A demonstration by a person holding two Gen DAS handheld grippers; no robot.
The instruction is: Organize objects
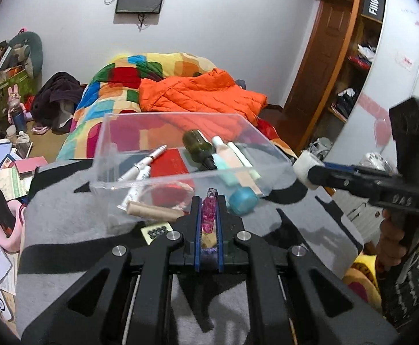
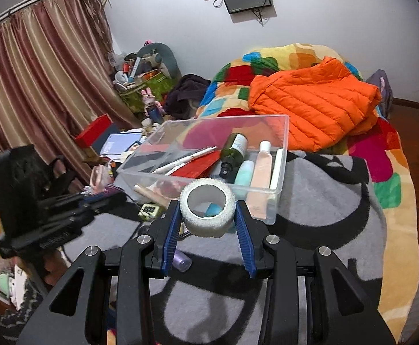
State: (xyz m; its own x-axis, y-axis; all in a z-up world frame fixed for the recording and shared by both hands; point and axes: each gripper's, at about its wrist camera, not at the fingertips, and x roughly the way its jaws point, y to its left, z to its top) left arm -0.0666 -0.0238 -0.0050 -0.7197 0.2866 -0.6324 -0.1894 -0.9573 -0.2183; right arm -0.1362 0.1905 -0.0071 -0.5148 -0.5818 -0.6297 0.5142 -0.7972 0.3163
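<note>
The left claw is squeezed almost all the way together on a small pink thing. The pink thing is see-through and sparkly, long and thin, and it stands up between the two blue pads. Its top pokes out just past the claw tips. I cannot tell what it really is.

The right claw is partly open and holds a white tape roll. The roll is fat, fuzzy and hollow in the middle. The blue pads press on its two sides, and the hole faces the camera.

A clear box sits on a gray and black blanket on the bed. It is just past both claws. The pink thing is right at the box's near wall. The roll is in front of the near wall too, held above the blanket.

Inside the box lie a dark green bottle, white pens, a pale pink tube and a teal tube. A brown tube lies by the near wall. An orange jacket is on the bed behind the box.
</note>
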